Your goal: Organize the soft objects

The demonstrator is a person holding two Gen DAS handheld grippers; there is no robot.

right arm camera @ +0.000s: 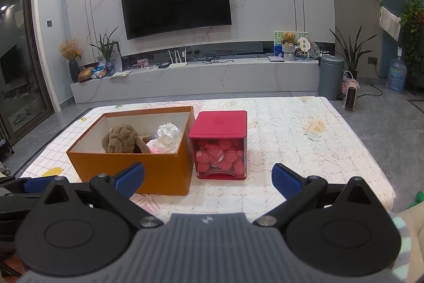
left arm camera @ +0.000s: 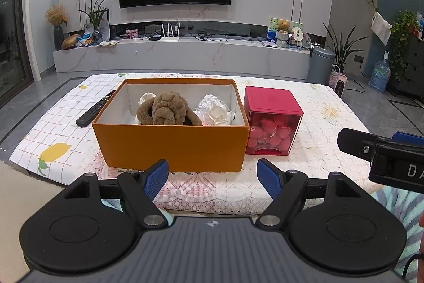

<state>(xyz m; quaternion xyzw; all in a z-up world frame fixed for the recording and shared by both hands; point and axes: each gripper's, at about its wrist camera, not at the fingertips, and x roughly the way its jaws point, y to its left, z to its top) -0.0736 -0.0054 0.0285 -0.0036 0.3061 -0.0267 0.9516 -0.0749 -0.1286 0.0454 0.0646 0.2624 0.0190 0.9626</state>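
An open orange box [left arm camera: 169, 145] stands on the table, also in the right wrist view [right arm camera: 159, 171]. Inside lie a brown knotted plush [left arm camera: 164, 109] [right arm camera: 123, 141], a crinkled white soft item [left arm camera: 216, 110] [right arm camera: 167, 137] and another white piece [left arm camera: 147, 97] behind the plush. My left gripper [left arm camera: 212, 177] is open and empty, held just in front of the box. My right gripper [right arm camera: 209, 179] is open and empty, near the table's front edge, facing the red container; it also shows at the right of the left wrist view [left arm camera: 381, 150].
A red-lidded clear container [left arm camera: 271, 121] [right arm camera: 220, 145] full of pink pieces stands right of the box, touching it. A black remote [left arm camera: 96, 108] lies left of the box. The lace tablecloth [right arm camera: 304, 145] spreads to the right.
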